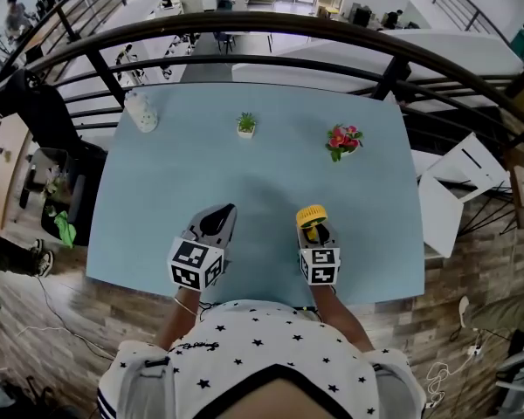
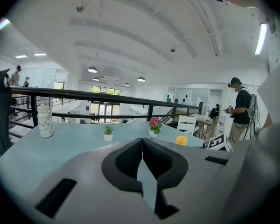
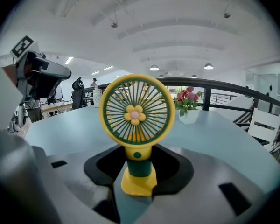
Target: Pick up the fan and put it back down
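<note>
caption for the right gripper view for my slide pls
Yellow-and-green fan held upright in the right hand-held gripper, with a pale blue table and potted pink flowers behind.

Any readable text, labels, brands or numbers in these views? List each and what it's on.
None readable in any view.
Left marker cube, right marker cube: black-and-white square codes only, no letters or digits.
Fan: flower emblem, no print visible.
White bottle: faint pattern, too small to read.
</note>
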Action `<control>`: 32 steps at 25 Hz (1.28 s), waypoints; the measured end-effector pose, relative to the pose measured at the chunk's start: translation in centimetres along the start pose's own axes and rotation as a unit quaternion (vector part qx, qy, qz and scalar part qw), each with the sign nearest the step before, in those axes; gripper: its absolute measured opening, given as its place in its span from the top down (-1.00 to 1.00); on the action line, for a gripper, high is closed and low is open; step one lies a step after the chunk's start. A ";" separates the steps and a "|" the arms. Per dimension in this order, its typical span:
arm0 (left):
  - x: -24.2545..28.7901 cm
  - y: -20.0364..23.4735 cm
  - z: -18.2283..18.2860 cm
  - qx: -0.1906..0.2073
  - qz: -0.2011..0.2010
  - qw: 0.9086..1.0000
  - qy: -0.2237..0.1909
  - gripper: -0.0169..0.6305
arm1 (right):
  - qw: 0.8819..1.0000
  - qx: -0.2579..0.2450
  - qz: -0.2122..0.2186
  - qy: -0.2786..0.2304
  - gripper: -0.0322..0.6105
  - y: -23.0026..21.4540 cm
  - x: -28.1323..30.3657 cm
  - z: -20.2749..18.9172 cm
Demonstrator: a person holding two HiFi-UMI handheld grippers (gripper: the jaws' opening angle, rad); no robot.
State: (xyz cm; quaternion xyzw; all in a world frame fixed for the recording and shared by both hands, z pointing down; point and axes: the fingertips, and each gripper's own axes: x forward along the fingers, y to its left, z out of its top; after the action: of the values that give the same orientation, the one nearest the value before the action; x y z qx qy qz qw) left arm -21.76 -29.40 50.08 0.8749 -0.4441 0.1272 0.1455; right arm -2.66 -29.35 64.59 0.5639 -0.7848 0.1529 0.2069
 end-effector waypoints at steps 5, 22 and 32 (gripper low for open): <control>0.1 -0.1 0.0 0.001 0.000 1.000 0.002 0.86 | 1.000 0.004 0.002 -0.005 0.37 0.1 0.2 0.1; 0.1 -0.6 0.0 -0.002 0.007 1.000 0.001 0.86 | 1.000 -0.006 0.012 0.008 0.33 0.3 0.3 0.1; 0.6 -1.8 -0.1 -0.009 0.012 1.000 0.003 0.86 | 0.999 0.008 0.039 0.022 0.16 0.5 -0.7 -0.6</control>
State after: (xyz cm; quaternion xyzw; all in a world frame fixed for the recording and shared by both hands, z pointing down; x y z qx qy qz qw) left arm -19.93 -28.82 50.12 0.8677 -0.4552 0.1279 0.1533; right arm -2.88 -28.31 64.79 0.5308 -0.8001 0.1797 0.2137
